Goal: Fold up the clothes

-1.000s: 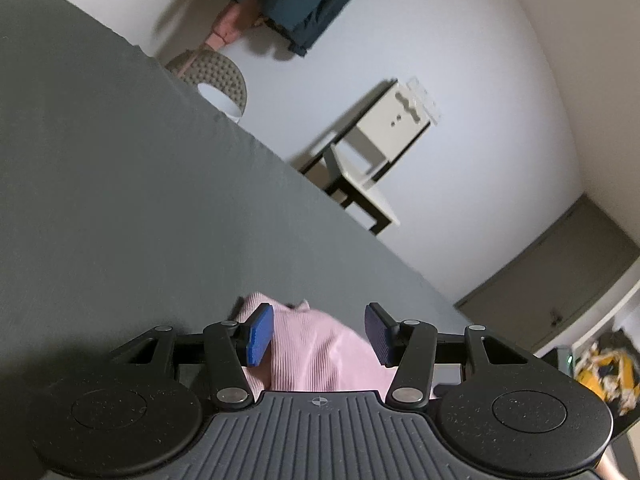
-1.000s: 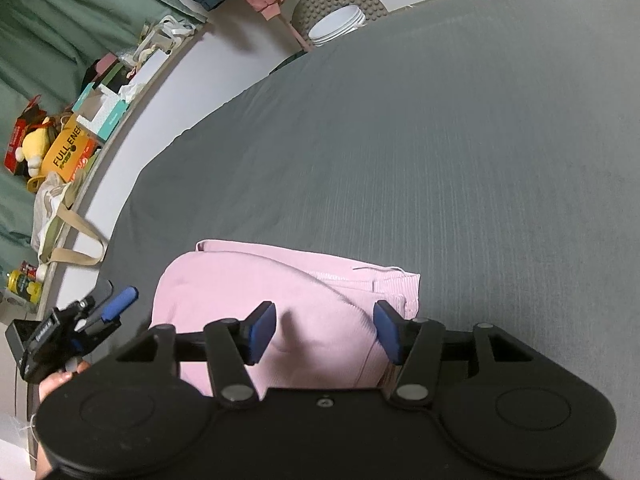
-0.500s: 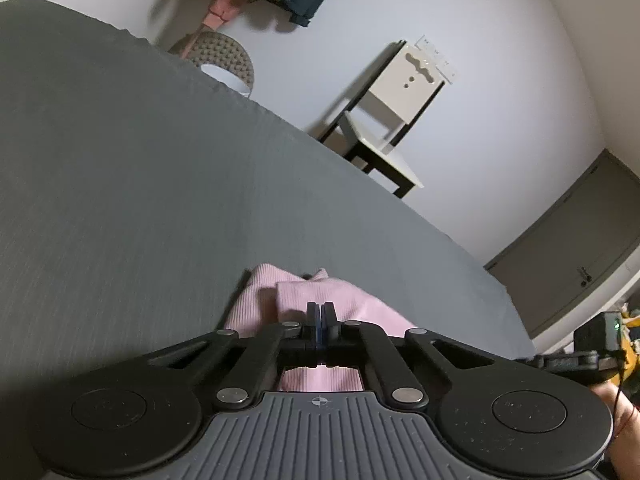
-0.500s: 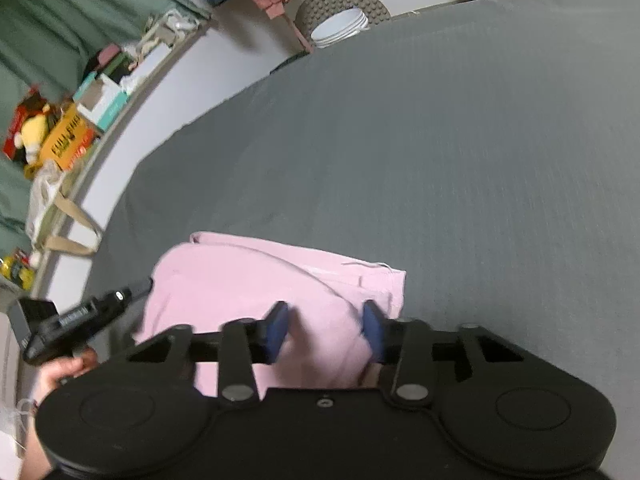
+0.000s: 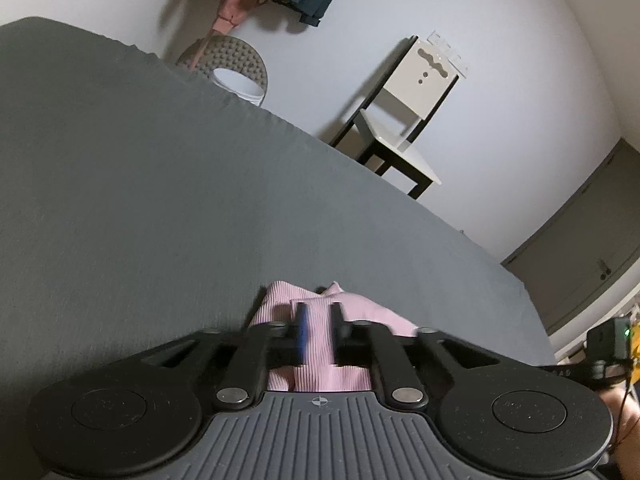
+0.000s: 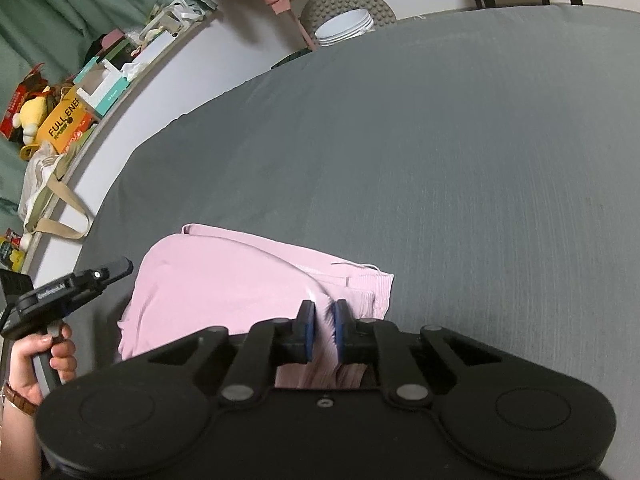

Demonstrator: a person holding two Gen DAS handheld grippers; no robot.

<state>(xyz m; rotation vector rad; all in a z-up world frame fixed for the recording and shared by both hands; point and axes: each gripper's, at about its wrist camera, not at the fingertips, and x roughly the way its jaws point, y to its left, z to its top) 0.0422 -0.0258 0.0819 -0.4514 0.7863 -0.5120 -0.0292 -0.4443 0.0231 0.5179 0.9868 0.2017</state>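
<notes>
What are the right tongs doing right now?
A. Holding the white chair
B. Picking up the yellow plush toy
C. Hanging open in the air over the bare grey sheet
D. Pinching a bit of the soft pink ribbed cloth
D: the right tongs sit nearly closed with a fold of the soft pink ribbed cloth squeezed between their blue pads.

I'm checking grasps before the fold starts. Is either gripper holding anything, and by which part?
Both hold the pink garment: the right gripper pinches a fold near its ribbed edge, and the left gripper is closed on ribbed fabric.
</notes>
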